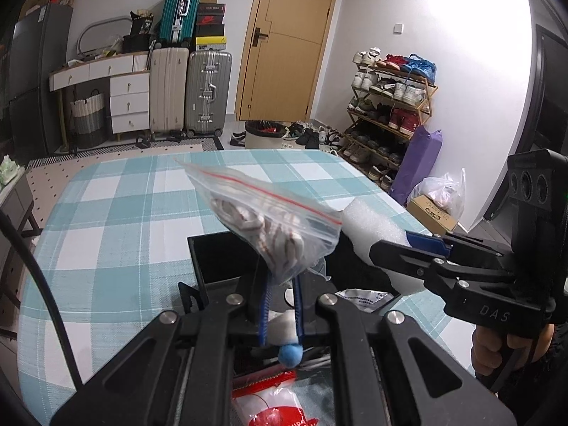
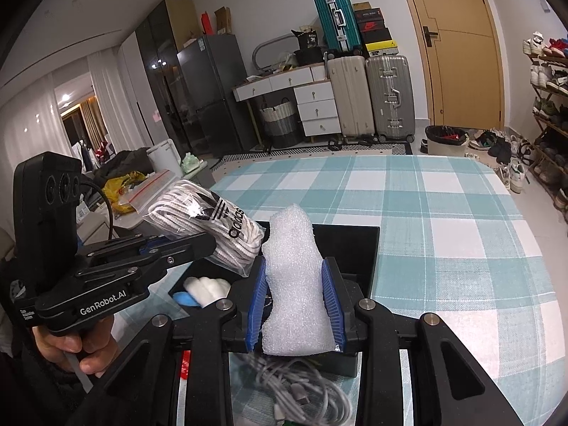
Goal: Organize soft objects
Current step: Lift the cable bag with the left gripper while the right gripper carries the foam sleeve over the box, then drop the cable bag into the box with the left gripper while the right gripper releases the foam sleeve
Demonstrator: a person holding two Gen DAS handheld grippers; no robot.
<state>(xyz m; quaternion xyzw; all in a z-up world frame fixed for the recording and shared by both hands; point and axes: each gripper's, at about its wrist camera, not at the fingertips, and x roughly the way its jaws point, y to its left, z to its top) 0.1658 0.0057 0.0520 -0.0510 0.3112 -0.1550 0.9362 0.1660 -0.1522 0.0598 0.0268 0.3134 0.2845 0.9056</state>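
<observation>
Checked teal-and-white table (image 2: 443, 220) with black box (image 2: 365, 248), grey cables (image 2: 301, 390), red-labelled packet (image 1: 269, 404).

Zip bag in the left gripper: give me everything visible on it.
The zip bag is clear plastic with a red seal strip along its top, printed with a black adidas logo, and stuffed with coiled white laces or cord. The left gripper pinches its lower corner shut, holding it tilted in the air over the black box. It hangs beside the foam piece; contact between them is unclear.
</observation>
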